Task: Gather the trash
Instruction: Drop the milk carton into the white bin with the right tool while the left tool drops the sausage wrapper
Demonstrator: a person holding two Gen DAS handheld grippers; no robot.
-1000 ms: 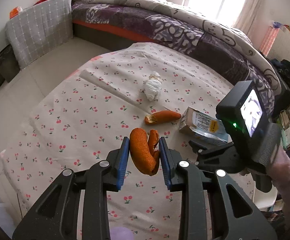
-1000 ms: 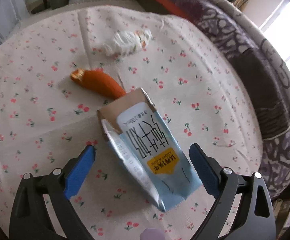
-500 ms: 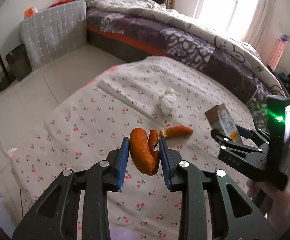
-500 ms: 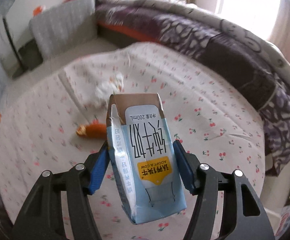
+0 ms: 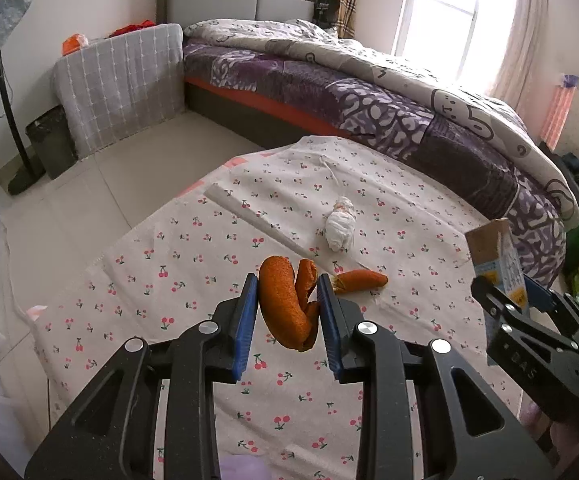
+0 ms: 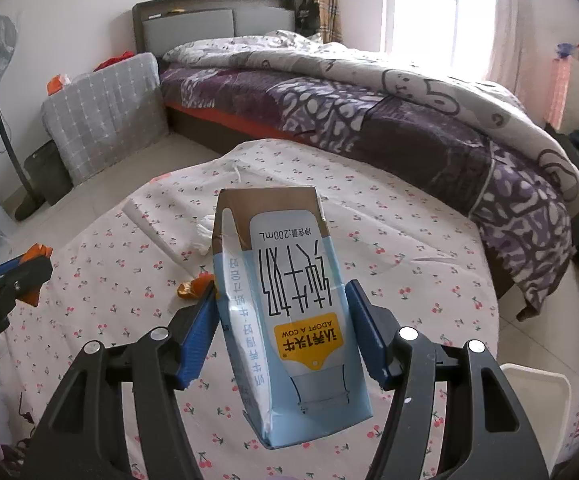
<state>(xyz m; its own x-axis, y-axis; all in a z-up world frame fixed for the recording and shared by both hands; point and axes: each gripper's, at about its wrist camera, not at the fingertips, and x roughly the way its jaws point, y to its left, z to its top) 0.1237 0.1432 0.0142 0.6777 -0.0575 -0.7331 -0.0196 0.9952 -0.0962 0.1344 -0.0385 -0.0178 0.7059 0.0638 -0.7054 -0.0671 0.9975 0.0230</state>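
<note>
Your right gripper [image 6: 283, 322] jaws have just closed in from wide spread, and they now pinch the milk carton [image 6: 289, 304] by its two side faces; a second ago it lay flat on the surface under open jaws, and now it hangs clear above the cherry-print cloth [image 6: 409, 240], upside down so the print reads inverted. Your left gripper [image 5: 287, 312] jaws stay pressed on the curled orange peel [image 5: 283, 306], as before, held off the cloth. So both hands are loaded, and I judge the next step is carrying them to a bin. The carton is glossy coated card, boxy, dented along one edge with its brown end open, so it should crush easily under a harder squeeze. The peel is pebbled, leathery and bent. Left on the cloth are a second orange peel strip [image 5: 359, 280] and, just beyond it, a crumpled white tissue wad [image 5: 341, 230], soft and light. The bed [image 5: 409, 112] lies behind.
</note>
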